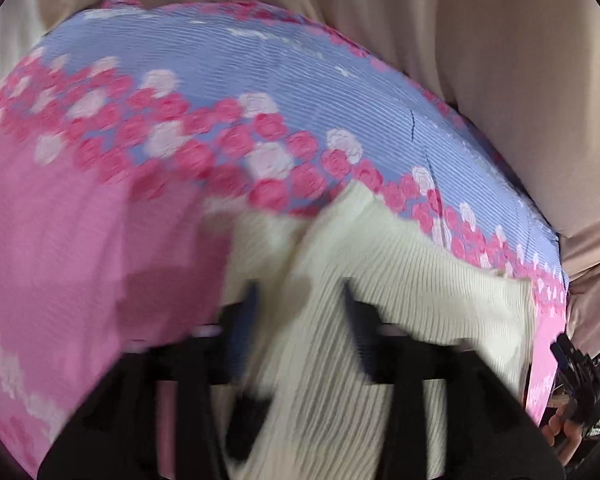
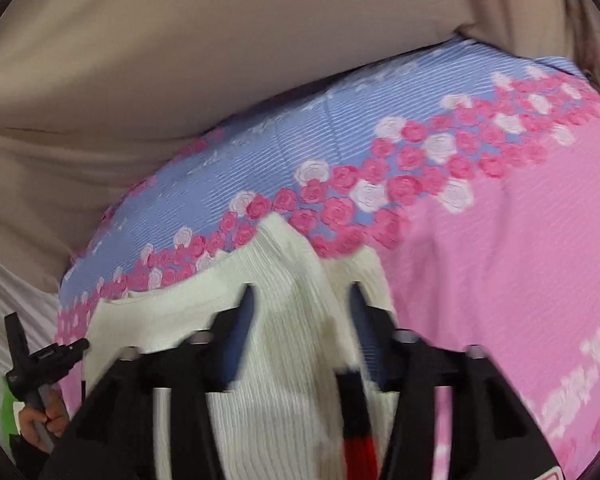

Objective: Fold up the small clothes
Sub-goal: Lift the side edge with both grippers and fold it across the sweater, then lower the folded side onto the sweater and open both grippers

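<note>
A white ribbed garment [image 1: 420,280] lies on a pink and blue blanket printed with roses [image 1: 220,80]. My left gripper [image 1: 300,292] hovers over the garment's near part with its two fingers spread apart, and the fabric lies below and between them without being pinched. In the right wrist view the same white garment [image 2: 280,280] rises in a peak towards the blanket [image 2: 500,240]. My right gripper [image 2: 300,296] stands open over it, one finger on either side of a fold. The picture near both sets of fingers is blurred.
Beige sheet [image 1: 500,60] bunches up behind the blanket, also seen as beige sheet [image 2: 180,40]. A hand [image 1: 556,436] grips the other tool at the lower right. A hand [image 2: 40,416] shows at the lower left. A red and black strip [image 2: 356,420] lies under my right gripper.
</note>
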`<act>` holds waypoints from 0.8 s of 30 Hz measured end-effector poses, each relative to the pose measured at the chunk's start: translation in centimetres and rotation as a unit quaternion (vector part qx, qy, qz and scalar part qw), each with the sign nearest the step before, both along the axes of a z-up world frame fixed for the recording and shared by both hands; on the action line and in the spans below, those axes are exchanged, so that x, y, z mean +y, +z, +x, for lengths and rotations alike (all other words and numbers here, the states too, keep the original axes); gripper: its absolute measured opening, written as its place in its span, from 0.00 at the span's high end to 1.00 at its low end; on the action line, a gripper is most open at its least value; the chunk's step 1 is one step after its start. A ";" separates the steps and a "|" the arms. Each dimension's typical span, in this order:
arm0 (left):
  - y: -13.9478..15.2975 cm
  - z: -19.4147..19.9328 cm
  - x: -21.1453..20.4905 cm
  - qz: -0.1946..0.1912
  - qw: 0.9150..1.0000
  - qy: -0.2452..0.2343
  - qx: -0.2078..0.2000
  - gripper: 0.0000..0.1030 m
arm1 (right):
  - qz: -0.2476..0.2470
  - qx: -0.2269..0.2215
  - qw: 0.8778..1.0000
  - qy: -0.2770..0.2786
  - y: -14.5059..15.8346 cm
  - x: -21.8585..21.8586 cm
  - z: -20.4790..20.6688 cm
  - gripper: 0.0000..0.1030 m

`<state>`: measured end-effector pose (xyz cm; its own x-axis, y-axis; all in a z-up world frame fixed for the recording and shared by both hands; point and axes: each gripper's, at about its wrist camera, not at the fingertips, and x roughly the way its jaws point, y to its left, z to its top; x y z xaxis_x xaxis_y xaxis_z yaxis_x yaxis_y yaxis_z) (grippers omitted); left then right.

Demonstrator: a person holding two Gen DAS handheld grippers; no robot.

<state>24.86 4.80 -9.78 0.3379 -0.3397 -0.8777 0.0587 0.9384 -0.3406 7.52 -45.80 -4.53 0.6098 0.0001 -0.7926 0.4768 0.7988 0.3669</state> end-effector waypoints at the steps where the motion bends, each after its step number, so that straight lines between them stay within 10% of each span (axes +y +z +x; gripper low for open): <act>1: 0.1 -1.2 0.8 -0.001 1.000 0.004 -0.001 0.38 | -0.004 0.004 1.000 -0.002 0.0 0.4 -1.4 0.44; 9: -3.1 -11.3 5.6 -0.029 0.995 0.066 0.068 0.24 | 0.072 0.060 0.995 -0.024 -5.1 4.5 -13.5 0.42; 19: -4.1 -11.8 3.3 -0.031 0.995 0.067 0.069 0.17 | 0.114 0.050 0.992 -0.003 -7.1 6.8 -10.4 0.41; 21: -4.0 -11.4 3.0 -0.037 0.995 0.064 0.072 0.21 | 0.124 0.049 0.991 -0.007 -7.5 6.6 -9.7 0.41; 23: -4.0 -11.0 2.7 -0.045 0.995 0.044 0.075 0.53 | 0.126 0.044 0.991 -0.012 -7.3 6.6 -9.7 0.45; 24: -4.1 -10.8 2.8 -0.046 0.995 0.036 0.084 0.59 | 0.124 0.042 0.991 -0.013 -7.1 6.5 -9.8 0.62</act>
<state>14.04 7.56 -13.91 0.2155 -0.4013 -0.8902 -0.0730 0.9025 -0.4245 -2.32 -39.27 -11.62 0.5439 0.1864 -0.8182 0.5332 0.6762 0.5084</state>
